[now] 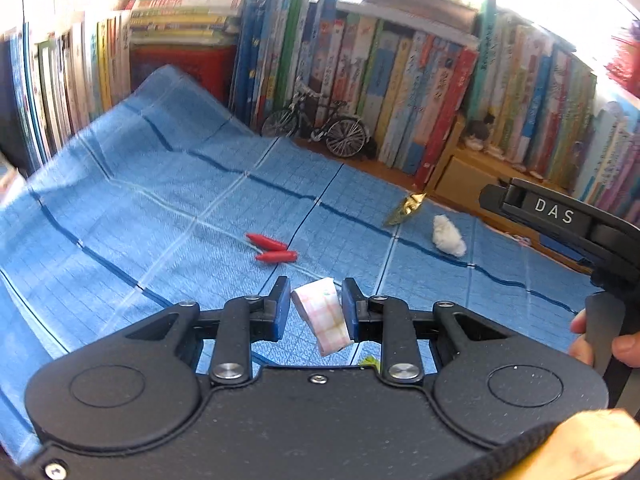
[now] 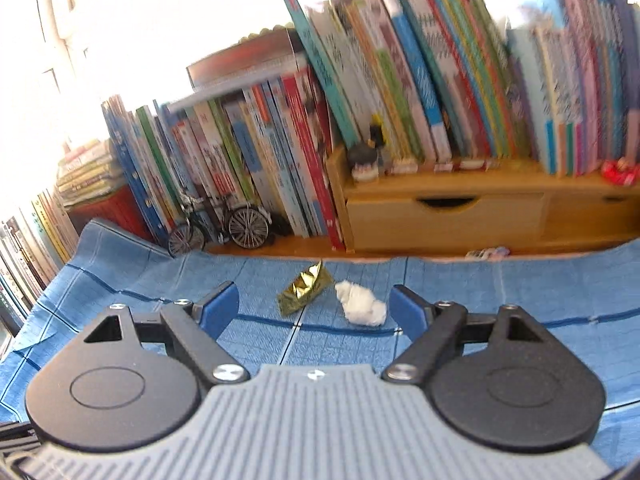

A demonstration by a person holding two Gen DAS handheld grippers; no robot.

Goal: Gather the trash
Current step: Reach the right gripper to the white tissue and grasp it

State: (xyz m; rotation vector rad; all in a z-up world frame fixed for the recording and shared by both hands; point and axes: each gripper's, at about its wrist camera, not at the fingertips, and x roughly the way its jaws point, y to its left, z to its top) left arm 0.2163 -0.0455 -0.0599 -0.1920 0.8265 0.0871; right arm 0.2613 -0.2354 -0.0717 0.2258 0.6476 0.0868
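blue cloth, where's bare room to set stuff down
The blue cloth lies bare from the red pieces left to the books. It is crowded on the right, where the gold foil and white wad lie close together.

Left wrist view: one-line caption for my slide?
Left tongs shut on a pink-checked paper scrap above the blue checked cloth.

A blue checked cloth (image 1: pixel 160 184) covers the table, rucked up against the books at the far left corner. Along the back runs a row of upright books (image 2: pixel 400 92), some leaning, with a flat stack (image 1: pixel 180 16) lying on a red box at the left. A small model bicycle (image 1: pixel 316 124) stands before the books, beside a wooden drawer unit (image 2: pixel 444 216) carrying more books and small figurines (image 2: pixel 366 160).
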